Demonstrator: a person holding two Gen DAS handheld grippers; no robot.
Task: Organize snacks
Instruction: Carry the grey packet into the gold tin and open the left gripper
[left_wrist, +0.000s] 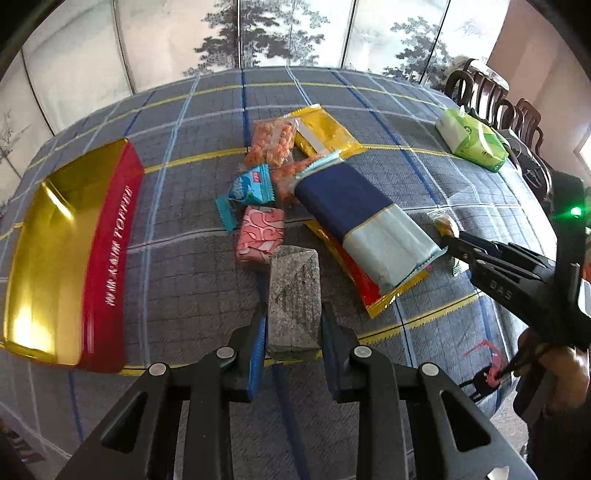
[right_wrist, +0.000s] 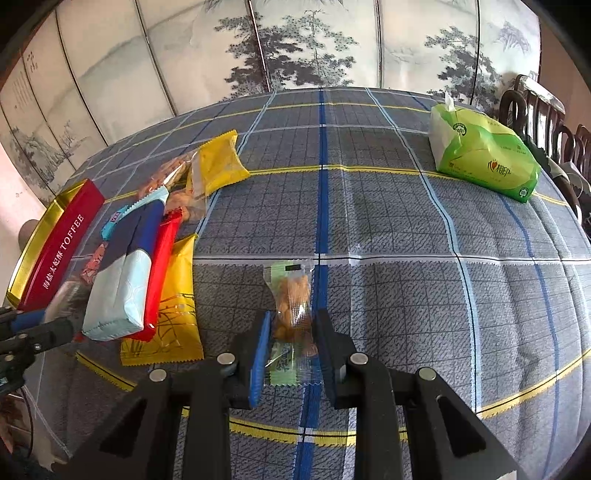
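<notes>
My left gripper (left_wrist: 293, 325) is shut on a grey speckled snack packet (left_wrist: 293, 295), held above the tablecloth just in front of the snack pile. A red and gold toffee tin (left_wrist: 70, 254) stands open to its left. The pile holds a pink packet (left_wrist: 260, 234), a blue packet (left_wrist: 247, 190), a navy and pale blue pack (left_wrist: 362, 225) and orange snack bags (left_wrist: 269, 142). My right gripper (right_wrist: 291, 332) is shut on a clear packet of golden snacks with green ends (right_wrist: 293, 314); it also shows at the right of the left wrist view (left_wrist: 452, 236).
A green tissue pack (right_wrist: 484, 155) lies at the far right of the plaid tablecloth (right_wrist: 369, 221). Yellow packets (right_wrist: 218, 162) lie by the pile. Dark wooden chairs (left_wrist: 495, 99) stand beyond the table's right edge. A painted folding screen (right_wrist: 295, 40) stands behind.
</notes>
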